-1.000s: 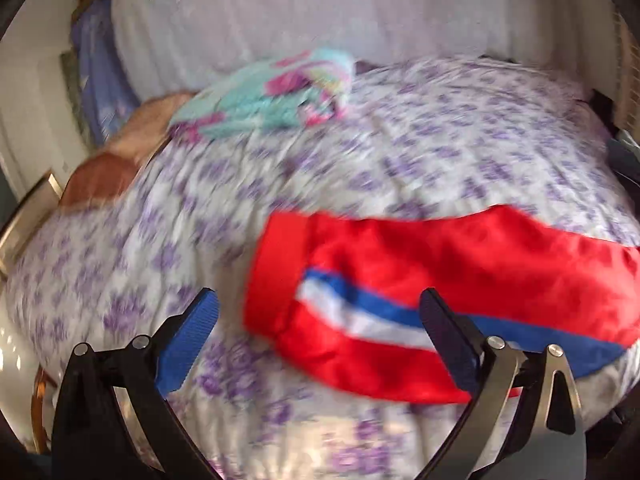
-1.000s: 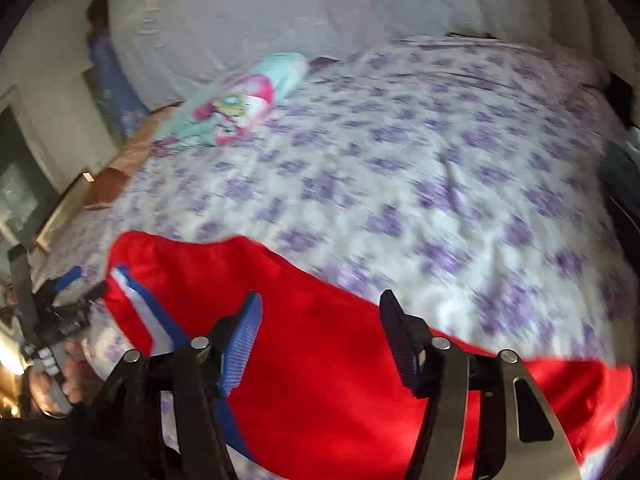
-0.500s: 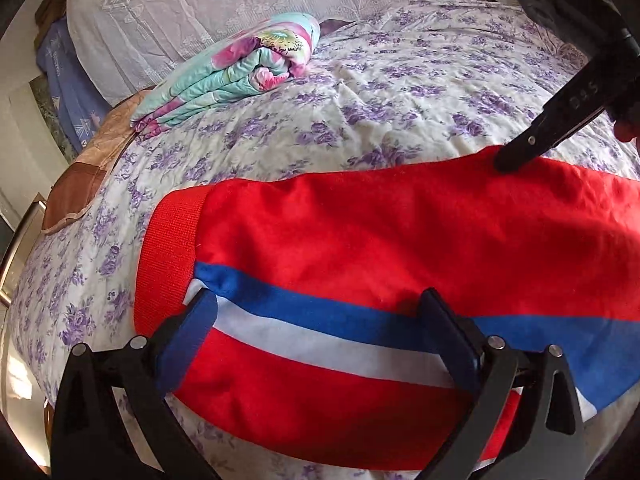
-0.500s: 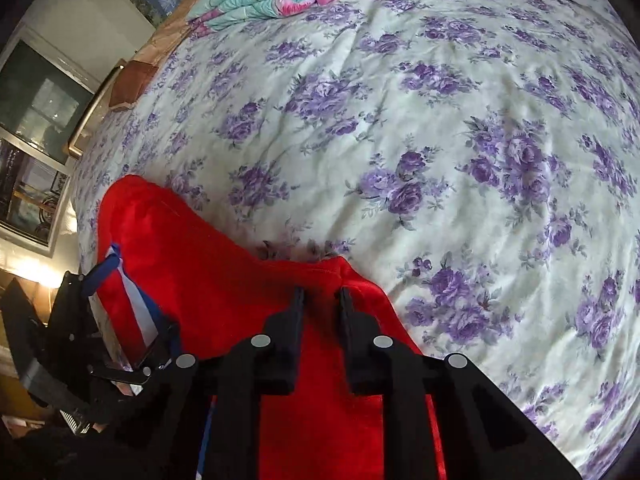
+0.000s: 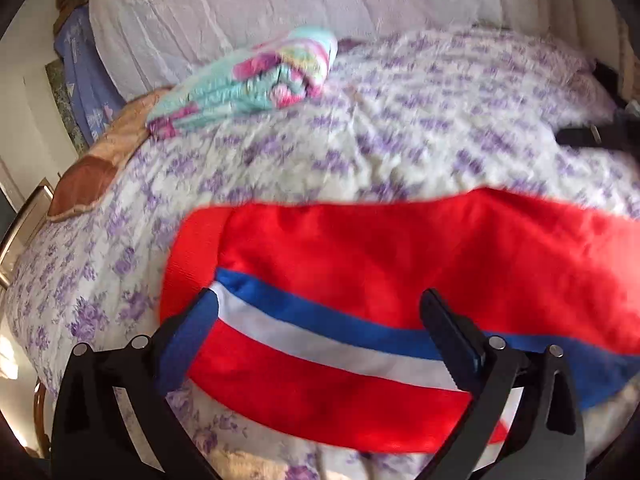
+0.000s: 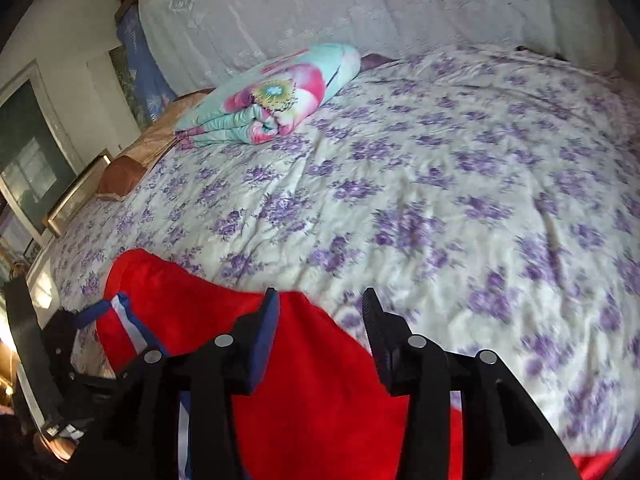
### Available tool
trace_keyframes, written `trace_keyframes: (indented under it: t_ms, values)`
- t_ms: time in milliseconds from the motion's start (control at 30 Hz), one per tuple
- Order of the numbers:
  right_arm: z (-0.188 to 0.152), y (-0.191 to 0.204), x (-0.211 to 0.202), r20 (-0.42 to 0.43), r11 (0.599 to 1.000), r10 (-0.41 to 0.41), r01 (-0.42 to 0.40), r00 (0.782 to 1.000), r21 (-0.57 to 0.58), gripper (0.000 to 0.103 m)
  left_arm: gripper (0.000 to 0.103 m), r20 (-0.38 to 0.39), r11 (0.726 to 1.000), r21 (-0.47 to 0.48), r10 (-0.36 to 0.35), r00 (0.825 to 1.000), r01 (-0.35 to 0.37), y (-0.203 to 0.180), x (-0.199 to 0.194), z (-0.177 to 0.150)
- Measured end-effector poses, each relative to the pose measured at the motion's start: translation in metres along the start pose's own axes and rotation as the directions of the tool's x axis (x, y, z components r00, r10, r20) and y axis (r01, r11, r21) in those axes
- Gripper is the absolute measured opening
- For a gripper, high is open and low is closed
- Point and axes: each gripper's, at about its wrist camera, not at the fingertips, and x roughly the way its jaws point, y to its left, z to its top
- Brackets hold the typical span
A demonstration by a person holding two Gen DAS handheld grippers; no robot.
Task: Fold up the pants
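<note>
Red pants [image 5: 360, 264] with a blue-and-white side stripe lay spread across the near edge of a bed [image 6: 440, 184] covered in a white sheet printed with purple flowers. Seen from the left wrist camera, the ribbed waistband pointed toward the bed's left side while the legs ran off toward the right. The left claw [image 5: 320, 316] hovered over the striped side of the garment, its jaws spread wide, nothing between the pads. The right claw [image 6: 320, 320] stood partly open above the far edge of the red cloth, where fabric met sheet; its jaws had just been opening, and the pads pressed on nothing, the cloth lying loose beneath them. In the right wrist view the left claw's black frame showed at the bed's near left corner, just beside the striped end of the pants. A folded blanket [image 6: 272, 100] in turquoise and pink flowers rested at the far left corner of the bed, well apart from the pants, touching a brown cushion [image 6: 120, 176] along the left edge. A pale lace curtain [image 6: 320, 4] hung behind the far edge. Both views were blurred in places, the sheet's print smearing toward the right.
</note>
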Motion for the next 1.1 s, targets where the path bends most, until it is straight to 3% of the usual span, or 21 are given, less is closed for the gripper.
trace_keyframes:
  t_ms: [100, 167, 233, 267, 300, 333, 367, 400, 467, 567, 633, 733, 800, 867, 1100]
  values:
    - [-0.055, -0.011, -0.034, -0.012, 0.993, -0.094, 0.095, 0.995, 0.077, 0.045, 0.098, 0.048, 0.996, 0.038, -0.087, 0.995, 0.085, -0.018, -0.025, 0.002]
    - [-0.083, -0.023, -0.031, -0.053, 0.983, -0.147, 0.152, 0.988, 0.104, 0.046, 0.098, 0.032, 0.988, 0.089, -0.127, 0.991, 0.124, -0.037, -0.024, -0.001]
    - [-0.11, -0.045, -0.011, -0.134, 0.975, -0.173, 0.189, 0.976, 0.119, 0.042, 0.099, -0.038, 0.984, 0.145, -0.102, 0.994, 0.107, -0.059, 0.001, -0.01]
    - [-0.117, -0.053, -0.02, -0.085, 0.979, -0.142, 0.152, 0.986, 0.133, 0.039, 0.099, -0.088, 0.985, 0.155, -0.067, 0.994, 0.08, -0.065, 0.021, -0.016]
    - [-0.119, -0.055, -0.027, -0.069, 0.977, -0.144, 0.153, 0.987, 0.147, 0.041, 0.099, -0.136, 0.988, 0.132, -0.066, 0.989, 0.084, -0.063, 0.04, -0.022]
    - [-0.119, -0.058, -0.042, -0.039, 0.976, -0.138, 0.143, 0.99, 0.164, 0.041, 0.099, -0.13, 0.99, 0.073, -0.108, 0.986, 0.118, -0.054, 0.041, -0.022]
    - [-0.119, -0.062, -0.063, 0.021, 0.977, -0.129, 0.124, 0.991, 0.175, 0.046, 0.099, -0.128, 0.992, 0.048, -0.107, 0.986, 0.114, -0.048, 0.037, -0.019]
    - [-0.119, -0.066, -0.081, 0.068, 0.976, -0.14, 0.125, 0.988, 0.179, 0.058, 0.099, -0.12, 0.995, 0.023, -0.092, 0.989, 0.095, -0.038, 0.028, -0.015]
    - [-0.122, -0.078, -0.113, 0.133, 0.968, -0.168, 0.138, 0.977, 0.208, 0.067, 0.099, -0.065, 0.995, -0.027, -0.1, 0.993, 0.099, -0.012, 0.002, -0.009]
    - [-0.131, -0.09, -0.133, 0.171, 0.962, -0.146, 0.1, 0.974, 0.254, 0.067, 0.099, 0.008, 0.993, -0.116, -0.012, 1.0, 0.013, 0.045, -0.039, -0.006]
    - [-0.138, -0.085, -0.133, 0.199, 0.964, -0.137, 0.084, 0.97, 0.253, 0.067, 0.099, -0.009, 0.984, -0.174, 0.03, 1.0, -0.031, 0.08, -0.049, -0.012]
    - [-0.144, -0.064, -0.113, 0.179, 0.973, -0.114, 0.074, 0.977, 0.219, 0.067, 0.099, -0.068, 0.973, -0.224, 0.047, 0.997, -0.061, 0.105, -0.04, -0.023]
    - [-0.144, -0.049, -0.094, 0.143, 0.978, -0.08, 0.05, 0.987, 0.201, 0.067, 0.098, -0.127, 0.966, -0.259, -0.01, 0.992, -0.023, 0.107, -0.025, -0.032]
    - [-0.143, -0.038, -0.08, 0.11, 0.982, -0.075, 0.054, 0.991, 0.183, 0.067, 0.098, -0.145, 0.964, -0.264, -0.022, 0.989, -0.017, 0.101, -0.016, -0.038]
    - [-0.147, -0.019, -0.09, 0.134, 0.989, -0.111, 0.096, 0.985, 0.111, 0.067, 0.097, -0.091, 0.954, -0.298, -0.066, 0.994, 0.036, 0.091, 0.0, -0.02]
